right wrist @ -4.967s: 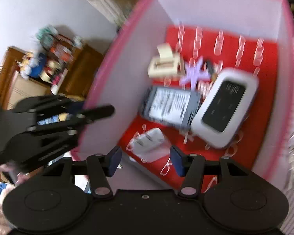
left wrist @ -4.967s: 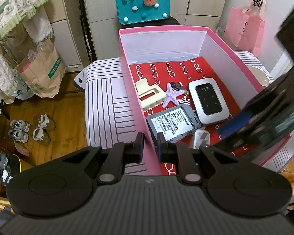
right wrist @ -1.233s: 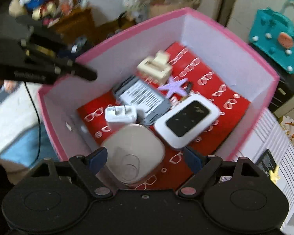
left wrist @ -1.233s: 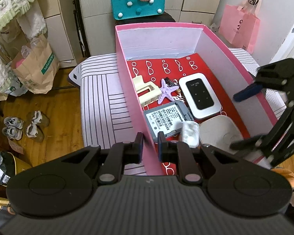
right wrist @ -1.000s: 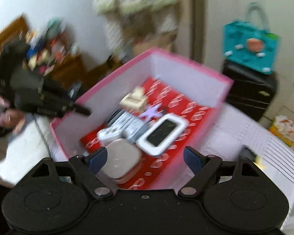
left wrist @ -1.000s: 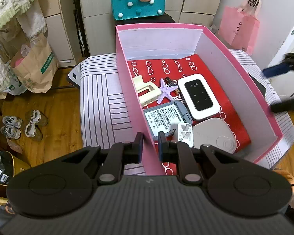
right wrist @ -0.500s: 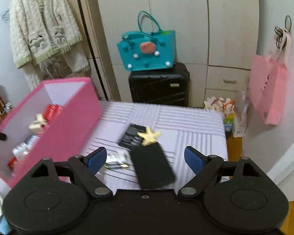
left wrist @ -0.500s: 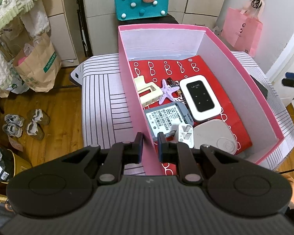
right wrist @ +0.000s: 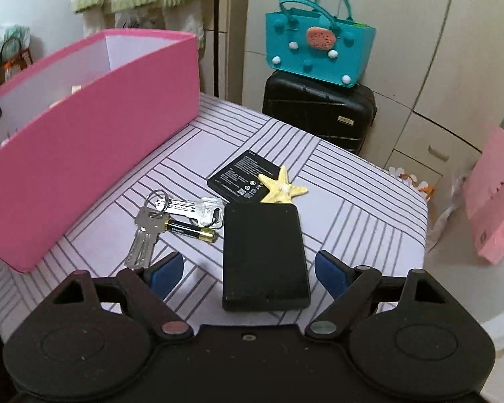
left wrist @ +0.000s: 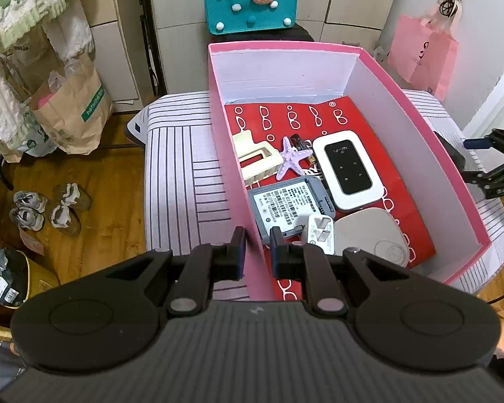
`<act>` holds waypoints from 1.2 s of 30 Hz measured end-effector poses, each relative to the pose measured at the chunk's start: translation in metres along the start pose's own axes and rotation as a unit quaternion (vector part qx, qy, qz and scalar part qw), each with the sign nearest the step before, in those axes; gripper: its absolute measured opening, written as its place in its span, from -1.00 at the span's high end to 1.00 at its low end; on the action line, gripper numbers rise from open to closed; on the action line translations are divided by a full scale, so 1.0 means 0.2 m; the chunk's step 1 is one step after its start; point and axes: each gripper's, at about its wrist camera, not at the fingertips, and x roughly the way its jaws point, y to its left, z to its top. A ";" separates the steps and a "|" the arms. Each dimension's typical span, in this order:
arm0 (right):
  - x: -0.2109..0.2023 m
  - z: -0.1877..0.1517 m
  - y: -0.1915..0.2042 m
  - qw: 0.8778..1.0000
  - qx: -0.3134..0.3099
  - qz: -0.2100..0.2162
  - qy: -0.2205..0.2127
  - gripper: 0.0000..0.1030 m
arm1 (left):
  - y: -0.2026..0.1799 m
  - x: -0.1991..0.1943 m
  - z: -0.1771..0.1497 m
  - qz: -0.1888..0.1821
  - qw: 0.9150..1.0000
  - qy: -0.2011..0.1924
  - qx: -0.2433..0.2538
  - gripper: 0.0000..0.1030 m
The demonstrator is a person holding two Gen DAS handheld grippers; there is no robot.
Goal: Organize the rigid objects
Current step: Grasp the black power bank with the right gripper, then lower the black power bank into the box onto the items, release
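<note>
My left gripper is shut on the near left wall of the pink box. Inside lie a white router, a grey battery pack, a purple starfish, a cream clip, a white plug and a beige rounded case. My right gripper is open, its fingers either side of a black slab on the striped surface. Beyond it lie a yellow starfish, a flat black battery, keys and an AA battery. The box stands left.
A striped cushion holds everything; its edge drops off at the right. A black suitcase with a teal bag stands behind. A pink paper bag hangs at right. Shoes and a brown paper bag are on the wooden floor.
My right gripper has swung away from the box, leaving the beige case inside, and now hovers open over the black slab. My left gripper has kept its hold on the box wall.
</note>
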 end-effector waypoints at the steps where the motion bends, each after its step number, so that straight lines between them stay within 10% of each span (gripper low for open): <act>1: 0.02 0.01 0.00 1.000 -0.002 -0.001 0.002 -0.70 | 0.00 0.00 0.00 0.000 1.000 0.000 0.000 0.73; 6: 0.11 0.03 -0.04 1.000 0.012 -0.005 0.027 -0.30 | 0.00 0.00 0.00 0.005 1.000 0.000 0.004 0.73; 24: -0.09 0.04 0.14 0.994 0.077 -0.071 -0.024 -0.29 | -0.04 0.00 0.00 0.010 0.999 0.005 0.046 0.74; 36: -0.45 0.42 0.59 0.995 -0.021 0.037 -0.094 -0.29 | -0.06 -0.02 0.00 0.014 0.997 0.004 0.074 0.74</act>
